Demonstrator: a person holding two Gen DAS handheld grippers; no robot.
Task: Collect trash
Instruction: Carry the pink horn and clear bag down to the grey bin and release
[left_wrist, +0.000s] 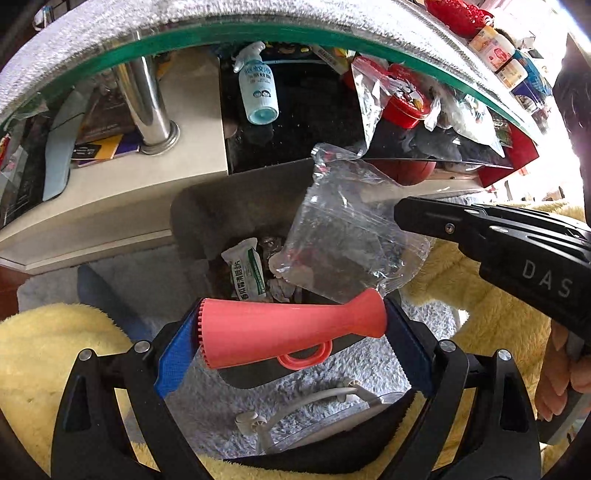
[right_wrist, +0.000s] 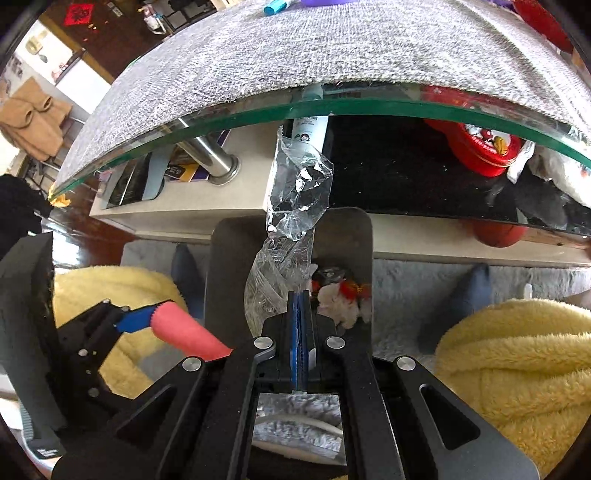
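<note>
The left gripper (left_wrist: 295, 328) clamps a coral-pink plastic horn-shaped toy (left_wrist: 291, 326) crosswise between its blue pads (left_wrist: 171, 360), the ribbed wide end against the left pad and the flared narrow end against the right one. Just beyond this toy stands an open grey trash bin (left_wrist: 195, 218), holding a white-and-green wrapper (left_wrist: 247, 267) and other crumpled scraps.

The right gripper (right_wrist: 300, 295) has its fingers pressed together on the lower edge of a crinkled clear plastic bag (right_wrist: 291, 221). The bag rises ahead of the fingertips and hangs over the bin's mouth (right_wrist: 347, 229); in the left wrist view it (left_wrist: 343, 236) sits just past the toy's narrow end, possibly brushing it.

Farther ahead, a glass tabletop (right_wrist: 258, 110) carries a grey mat (right_wrist: 332, 44). On the shelf beneath lie a white spray bottle (left_wrist: 257, 88) and a red tin (left_wrist: 404, 99). Yellow fleece (right_wrist: 524, 354) flanks both grippers.
</note>
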